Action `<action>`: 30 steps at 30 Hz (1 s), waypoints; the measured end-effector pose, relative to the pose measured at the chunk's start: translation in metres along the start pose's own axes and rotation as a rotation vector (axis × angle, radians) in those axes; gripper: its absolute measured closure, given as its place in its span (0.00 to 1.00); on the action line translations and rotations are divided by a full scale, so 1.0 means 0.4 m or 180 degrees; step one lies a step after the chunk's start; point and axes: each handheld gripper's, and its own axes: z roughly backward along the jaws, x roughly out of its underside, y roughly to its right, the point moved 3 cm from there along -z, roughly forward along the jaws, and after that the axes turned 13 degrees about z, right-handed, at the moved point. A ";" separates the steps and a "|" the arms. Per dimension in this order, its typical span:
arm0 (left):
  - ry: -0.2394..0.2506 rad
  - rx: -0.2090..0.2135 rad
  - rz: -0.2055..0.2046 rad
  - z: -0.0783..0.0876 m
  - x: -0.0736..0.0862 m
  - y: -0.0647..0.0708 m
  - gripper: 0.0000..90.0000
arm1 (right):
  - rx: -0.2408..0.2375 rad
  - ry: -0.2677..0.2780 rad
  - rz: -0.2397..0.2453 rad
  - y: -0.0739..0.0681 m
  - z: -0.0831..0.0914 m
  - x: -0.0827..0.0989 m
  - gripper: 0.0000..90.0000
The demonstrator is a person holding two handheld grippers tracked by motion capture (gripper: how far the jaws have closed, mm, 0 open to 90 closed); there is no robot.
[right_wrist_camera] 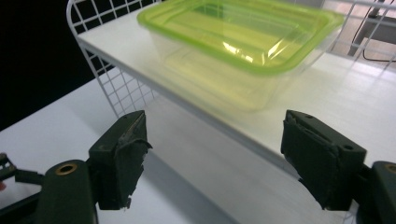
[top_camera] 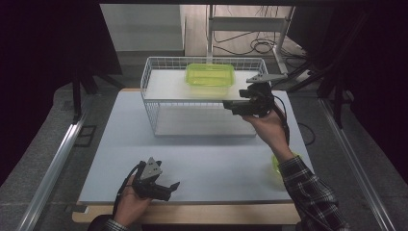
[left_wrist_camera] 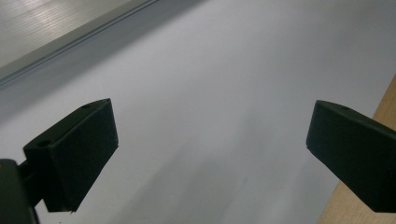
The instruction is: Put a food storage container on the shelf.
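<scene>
Container [right_wrist_camera: 236,51], clear-walled with a lime-green lid, sits on the rack shelf [right_wrist_camera: 327,107]; right claw [right_wrist_camera: 215,154] wide open, empty.

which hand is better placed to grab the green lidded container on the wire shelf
Right, probably. The right gripper is beside the wire shelf, fingers open toward the green-lidded container. The left gripper rests open near the table's front edge, far from it.

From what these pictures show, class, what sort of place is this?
Probably a lab or workshop set up for recording handling tasks: a white table edged by metal rails, a wire rack holding a green-lidded container, and loose cables on the floor behind.
</scene>
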 end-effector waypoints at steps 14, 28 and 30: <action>-0.0025 -0.0005 -0.0039 -0.004 0.002 0.004 0.02 | -0.0189 0.0005 0.0156 -0.055 0.021 0.082 0.12; -0.0012 -0.0011 -0.0057 -0.003 0.002 0.006 0.02 | -0.0247 0.0078 0.0241 -0.105 0.063 0.174 0.08; -0.0010 -0.0015 -0.0062 -0.003 0.002 0.006 0.02 | -0.0240 0.0081 0.0219 -0.109 0.069 0.188 0.08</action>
